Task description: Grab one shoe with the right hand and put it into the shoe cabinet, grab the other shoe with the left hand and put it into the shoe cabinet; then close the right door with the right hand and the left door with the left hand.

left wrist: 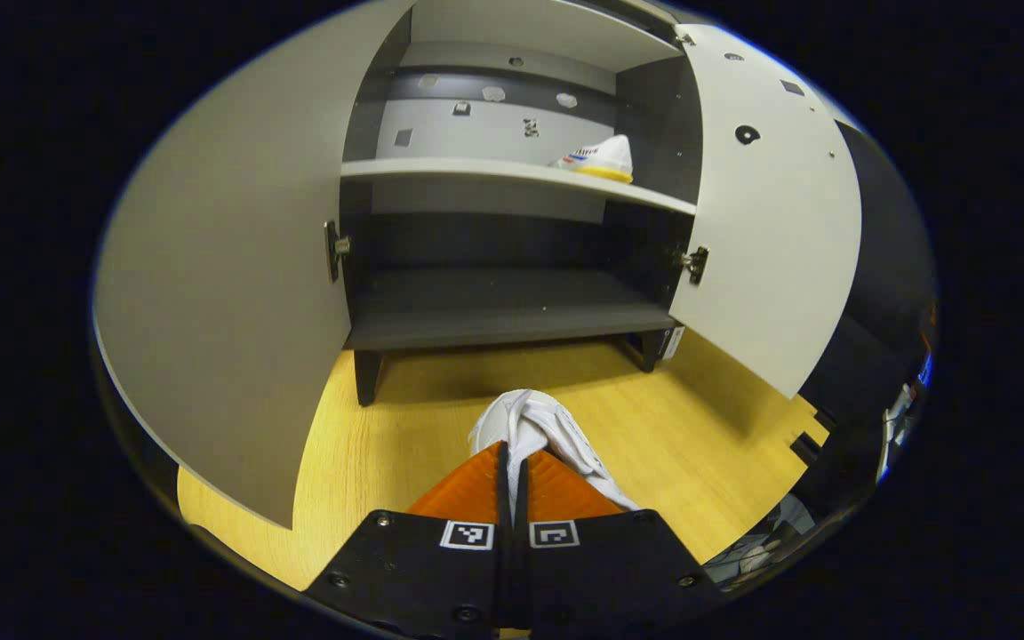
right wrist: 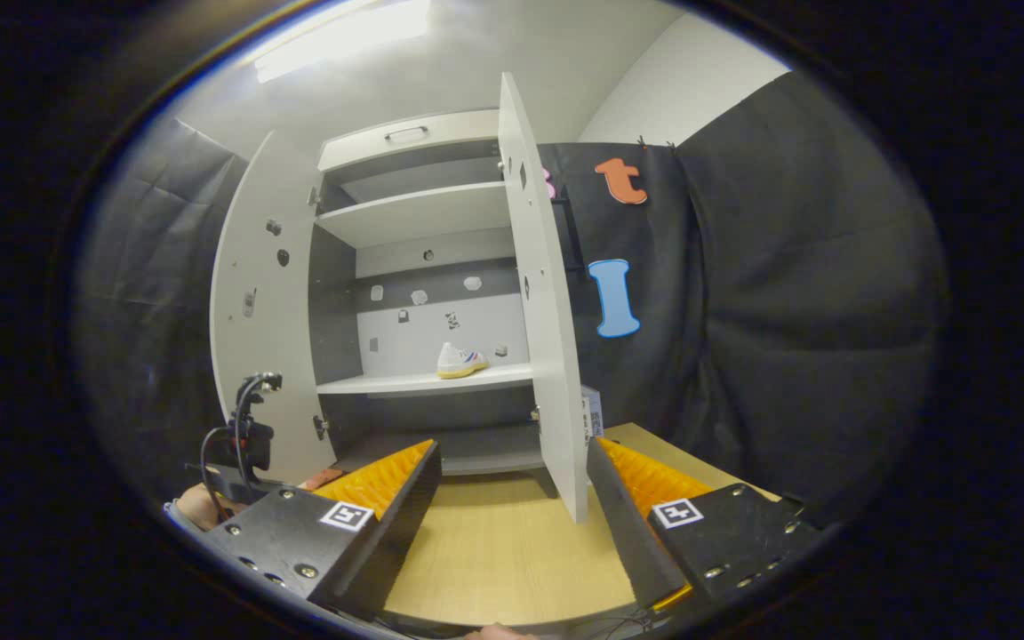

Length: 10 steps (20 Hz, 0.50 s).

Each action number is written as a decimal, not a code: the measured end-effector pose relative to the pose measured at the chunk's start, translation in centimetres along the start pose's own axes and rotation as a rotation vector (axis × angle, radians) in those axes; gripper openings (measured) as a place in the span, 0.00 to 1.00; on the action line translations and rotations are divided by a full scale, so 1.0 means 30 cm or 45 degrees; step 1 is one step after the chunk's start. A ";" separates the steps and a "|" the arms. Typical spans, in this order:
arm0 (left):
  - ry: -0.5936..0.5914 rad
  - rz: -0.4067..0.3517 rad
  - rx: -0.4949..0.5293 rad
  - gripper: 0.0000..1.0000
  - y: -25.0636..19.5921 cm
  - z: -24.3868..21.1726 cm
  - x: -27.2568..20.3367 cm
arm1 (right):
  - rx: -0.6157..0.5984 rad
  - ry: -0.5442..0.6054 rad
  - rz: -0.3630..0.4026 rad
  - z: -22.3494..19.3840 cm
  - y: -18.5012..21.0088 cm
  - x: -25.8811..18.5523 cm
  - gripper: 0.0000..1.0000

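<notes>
My left gripper (left wrist: 512, 462) is clamped on the second white sneaker (left wrist: 534, 422), low over the wood floor (left wrist: 405, 427) before the shoe cabinet (left wrist: 512, 311). My right gripper (right wrist: 512, 476) hangs wide, empty. First sneaker (right wrist: 461, 360) sits on the middle shelf (right wrist: 423, 382). Left: shelve this one, swing both doors to.

Both doors swung wide leave the shoe cabinet (left wrist: 512, 267) front unblocked; its middle shelf (left wrist: 441, 169) lies bare left of the shoe (left wrist: 599, 160).
</notes>
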<state>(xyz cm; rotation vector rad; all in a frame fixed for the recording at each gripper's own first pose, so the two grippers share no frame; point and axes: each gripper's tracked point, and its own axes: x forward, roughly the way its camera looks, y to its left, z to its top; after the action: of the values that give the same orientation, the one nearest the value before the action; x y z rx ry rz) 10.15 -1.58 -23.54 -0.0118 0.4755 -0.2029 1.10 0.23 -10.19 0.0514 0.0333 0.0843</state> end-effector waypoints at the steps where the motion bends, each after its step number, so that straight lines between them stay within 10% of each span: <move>1: -0.014 0.000 0.011 0.01 -0.006 0.023 -0.008 | 0.003 -0.002 0.002 -0.003 -0.002 -0.002 0.98; 10: -0.289 0.011 -0.032 0.00 -0.045 0.419 -0.050 | 0.013 -0.027 0.003 0.003 -0.017 -0.037 0.98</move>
<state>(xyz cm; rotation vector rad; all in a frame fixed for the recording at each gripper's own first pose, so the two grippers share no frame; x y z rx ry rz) 14.33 -3.07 -11.60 -0.0570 0.2516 -0.1843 0.03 -0.39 -10.09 0.0627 0.0122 0.0858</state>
